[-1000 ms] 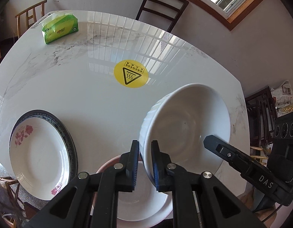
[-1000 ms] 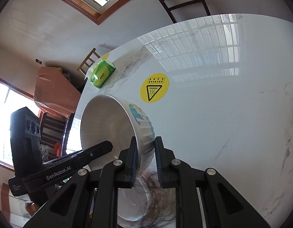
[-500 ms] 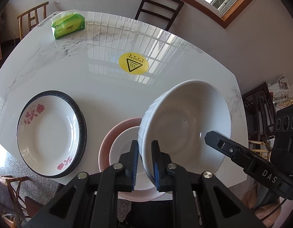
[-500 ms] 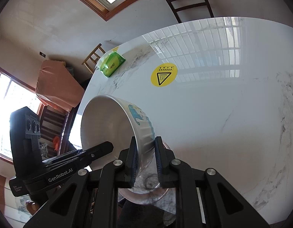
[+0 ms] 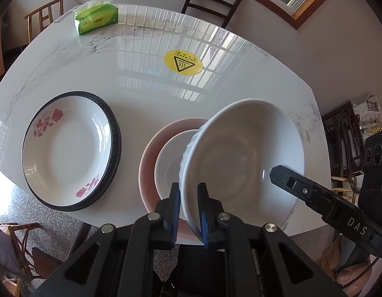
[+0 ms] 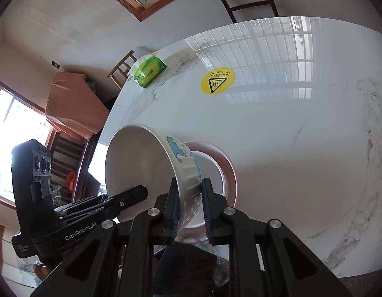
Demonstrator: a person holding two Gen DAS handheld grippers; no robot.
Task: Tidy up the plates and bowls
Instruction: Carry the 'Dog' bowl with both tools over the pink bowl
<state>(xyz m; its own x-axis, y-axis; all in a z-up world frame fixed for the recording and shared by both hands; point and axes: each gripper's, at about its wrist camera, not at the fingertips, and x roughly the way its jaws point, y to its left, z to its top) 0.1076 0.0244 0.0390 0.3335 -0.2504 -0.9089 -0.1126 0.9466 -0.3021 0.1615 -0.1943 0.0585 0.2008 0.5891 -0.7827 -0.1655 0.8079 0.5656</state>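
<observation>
step in hand: we judge we are carrying the big white bowl (image 5: pixel 235 153) toward the stack at the near edge of the table (image 5: pixel 146 79).
left gripper (image 5: pixel 188 212): clenched on the bowl's near rim.
right gripper (image 6: pixel 189 208): clamped on the opposite rim, by the blue print.
bowl: in the air, tilted, above the small white bowl (image 5: pixel 169 163) on the pink plate (image 5: pixel 151 153).
other stack: flowered plate (image 5: pixel 67 148) on a dark-rimmed one, to the left.
next move: we would level the bowl, centre it over the small bowl, lower both sides evenly, then let go.
</observation>
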